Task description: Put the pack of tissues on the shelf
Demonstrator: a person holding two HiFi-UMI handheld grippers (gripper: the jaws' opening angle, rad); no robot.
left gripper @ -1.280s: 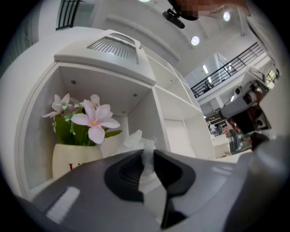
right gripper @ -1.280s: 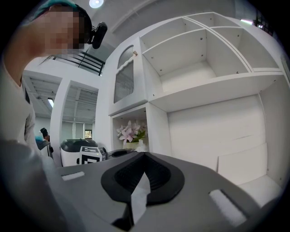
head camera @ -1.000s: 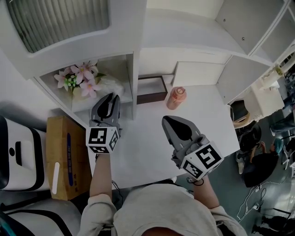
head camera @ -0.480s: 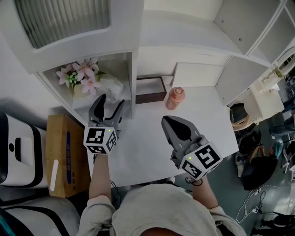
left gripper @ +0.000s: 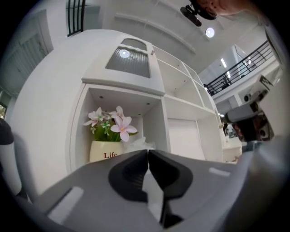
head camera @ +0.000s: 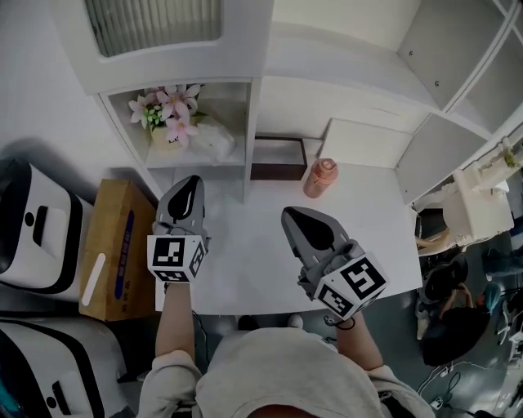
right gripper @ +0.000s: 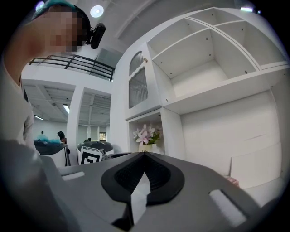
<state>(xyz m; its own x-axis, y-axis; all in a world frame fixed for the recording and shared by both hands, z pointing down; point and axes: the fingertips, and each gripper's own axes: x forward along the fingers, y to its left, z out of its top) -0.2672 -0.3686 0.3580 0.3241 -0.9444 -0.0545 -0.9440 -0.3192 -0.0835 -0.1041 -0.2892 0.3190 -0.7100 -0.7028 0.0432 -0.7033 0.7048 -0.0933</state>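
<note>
The pack of tissues (head camera: 211, 139) lies on the shelf (head camera: 198, 162) beside the flower pot (head camera: 166, 137), so the task seems done (only pulling back is left), with the fingers of the left gripper (head camera: 191, 183) just closed on nothing and those of the right gripper (head camera: 289, 217) clenched, also empty, above the bench (head camera: 261, 253).

White shelving unit (head camera: 343, 73) over a white table (head camera: 249, 249) (cardboard box (head camera: 122, 237) at its left), round ceiling light (right gripper: 96, 11) overhead.

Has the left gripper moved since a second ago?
Yes. The left gripper has backed away from the flower shelf toward the person; its fingers just closed, empty.
</note>
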